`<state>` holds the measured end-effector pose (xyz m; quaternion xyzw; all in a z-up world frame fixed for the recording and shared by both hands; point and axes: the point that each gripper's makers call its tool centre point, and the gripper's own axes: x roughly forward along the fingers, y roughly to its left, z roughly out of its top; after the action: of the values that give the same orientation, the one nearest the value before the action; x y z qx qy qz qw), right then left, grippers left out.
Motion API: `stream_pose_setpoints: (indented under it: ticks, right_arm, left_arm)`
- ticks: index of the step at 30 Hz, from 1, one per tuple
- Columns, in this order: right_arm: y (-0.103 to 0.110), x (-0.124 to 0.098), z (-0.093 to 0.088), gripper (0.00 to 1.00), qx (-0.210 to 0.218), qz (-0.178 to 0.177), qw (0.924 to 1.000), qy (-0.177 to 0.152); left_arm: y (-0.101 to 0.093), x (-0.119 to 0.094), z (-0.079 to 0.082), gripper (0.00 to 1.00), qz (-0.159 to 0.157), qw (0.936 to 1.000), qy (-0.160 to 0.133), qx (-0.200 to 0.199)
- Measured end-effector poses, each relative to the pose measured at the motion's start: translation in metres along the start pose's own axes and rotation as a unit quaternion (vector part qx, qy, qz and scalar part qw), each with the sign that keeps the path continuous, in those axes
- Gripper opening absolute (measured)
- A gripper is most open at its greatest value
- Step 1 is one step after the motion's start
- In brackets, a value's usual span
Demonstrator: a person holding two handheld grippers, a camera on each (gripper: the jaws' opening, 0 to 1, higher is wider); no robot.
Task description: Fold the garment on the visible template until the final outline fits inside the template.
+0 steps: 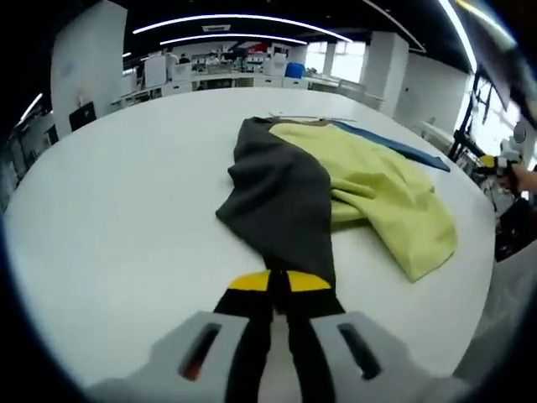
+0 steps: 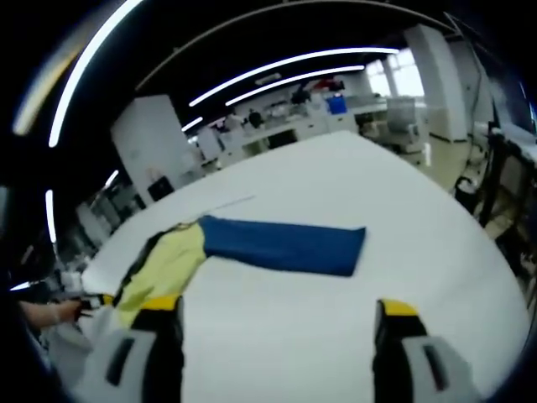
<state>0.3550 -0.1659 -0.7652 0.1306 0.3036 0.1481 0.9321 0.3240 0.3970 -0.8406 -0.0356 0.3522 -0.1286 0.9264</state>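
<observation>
1. The left tool (image 1: 279, 290) is pinching its two jaws tight on the dark grey end of the soft cloth garment (image 1: 336, 180), which is grey, yellow-green and blue.
2. The garment is lying bunched on the round white bench (image 1: 109, 218), reaching away from the left tool, with the yellow-green part off to the right.
3. The right tool (image 2: 279, 323) is holding its jaws wide apart with nothing between them.
4. In the right gripper view the blue part is lying flat on the bench just ahead, and the yellow part is sitting by the left jaw.
5. White desks (image 1: 218, 77) are standing far behind the bench.
</observation>
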Motion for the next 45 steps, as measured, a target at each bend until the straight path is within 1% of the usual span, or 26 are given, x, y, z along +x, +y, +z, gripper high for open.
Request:
stream_pose_setpoints:
  ticks: [1, 3, 6, 8, 11, 14, 17, 24, 25, 26, 27, 30, 31, 33, 37, 38, 39, 41, 43, 45]
  right_arm:
    - [0.0, 0.001, -0.001, 0.94, -0.001, 0.001, 1.0, 0.001]
    - [0.002, 0.002, -0.001, 0.95, 0.001, 0.004, 1.0, 0.0]
    - [0.003, 0.002, -0.001, 0.95, -0.001, 0.005, 1.0, 0.002]
    - [0.002, 0.003, 0.0, 0.95, -0.003, 0.006, 1.0, 0.003]
    - [0.004, 0.004, 0.0, 0.94, -0.002, 0.006, 1.0, 0.003]
    - [0.007, 0.006, 0.001, 0.94, -0.002, 0.007, 1.0, 0.003]
    - [0.012, 0.008, 0.001, 0.94, -0.004, 0.009, 0.9999, 0.004]
    - [0.017, 0.016, 0.003, 0.94, -0.008, 0.013, 0.9998, 0.01]
    - [0.018, 0.017, 0.004, 0.94, -0.008, 0.013, 0.9998, 0.011]
    - [0.021, 0.016, 0.004, 0.94, -0.01, 0.014, 0.9998, 0.01]
    - [0.022, 0.017, 0.005, 0.94, -0.011, 0.015, 0.9998, 0.01]
    - [0.023, 0.019, 0.006, 0.95, -0.013, 0.018, 0.9997, 0.012]
    - [0.026, 0.019, 0.007, 0.95, -0.015, 0.018, 0.9996, 0.013]
    - [0.028, 0.018, 0.007, 0.95, -0.015, 0.018, 0.9996, 0.014]
    - [0.027, 0.019, 0.008, 0.95, -0.017, 0.016, 0.9996, 0.016]
    - [0.027, 0.019, 0.009, 0.95, -0.017, 0.016, 0.9996, 0.017]
    - [0.026, 0.02, 0.01, 0.96, -0.018, 0.016, 0.9995, 0.018]
    - [0.027, 0.02, 0.009, 0.96, -0.024, 0.014, 0.9994, 0.022]
    - [0.028, 0.021, 0.009, 0.97, -0.029, 0.014, 0.9991, 0.026]
    - [0.029, 0.021, 0.008, 0.98, -0.034, 0.012, 0.9989, 0.029]
  left_arm:
    - [0.0, -0.001, 0.0, 0.0, 0.0, 0.9999, 0.001, -0.012]
    - [0.003, -0.004, -0.001, 0.0, 0.003, 0.9998, 0.0, -0.018]
    - [0.009, -0.009, 0.002, 0.0, 0.013, 0.9998, -0.008, -0.009]
    - [0.015, -0.014, 0.006, 0.0, 0.016, 0.9997, -0.014, -0.014]
    - [0.03, -0.024, 0.013, 0.0, 0.032, 0.999, -0.027, -0.019]
    - [0.045, -0.032, 0.017, 0.0, 0.046, 0.998, -0.038, -0.02]
    - [0.064, -0.041, 0.024, 0.0, 0.066, 0.996, -0.053, -0.028]
    - [0.102, -0.051, 0.033, 0.0, 0.095, 0.9926, -0.068, -0.034]
    - [0.105, -0.052, 0.033, 0.0, 0.099, 0.9922, -0.068, -0.033]
    - [0.117, -0.052, 0.033, 0.0, 0.104, 0.9916, -0.068, -0.035]
    - [0.124, -0.052, 0.033, 0.0, 0.107, 0.9913, -0.067, -0.036]
    - [0.137, -0.054, 0.032, 0.0, 0.12, 0.9897, -0.066, -0.042]
    - [0.147, -0.053, 0.032, 0.0, 0.124, 0.9889, -0.067, -0.046]
    - [0.155, -0.053, 0.031, 0.0, 0.13, 0.9882, -0.065, -0.048]
    - [0.163, -0.059, 0.028, 0.0, 0.147, 0.9854, -0.065, -0.058]
    - [0.17, -0.059, 0.027, 0.0, 0.148, 0.9855, -0.063, -0.056]
    - [0.185, -0.058, 0.025, 0.0, 0.149, 0.9856, -0.059, -0.055]
    - [0.182, -0.058, 0.025, 0.0, 0.154, 0.9855, -0.054, -0.047]
    - [0.188, -0.056, 0.025, 0.0, 0.157, 0.9855, -0.049, -0.043]
    - [0.199, -0.054, 0.027, 0.0, 0.16, 0.985, -0.047, -0.045]
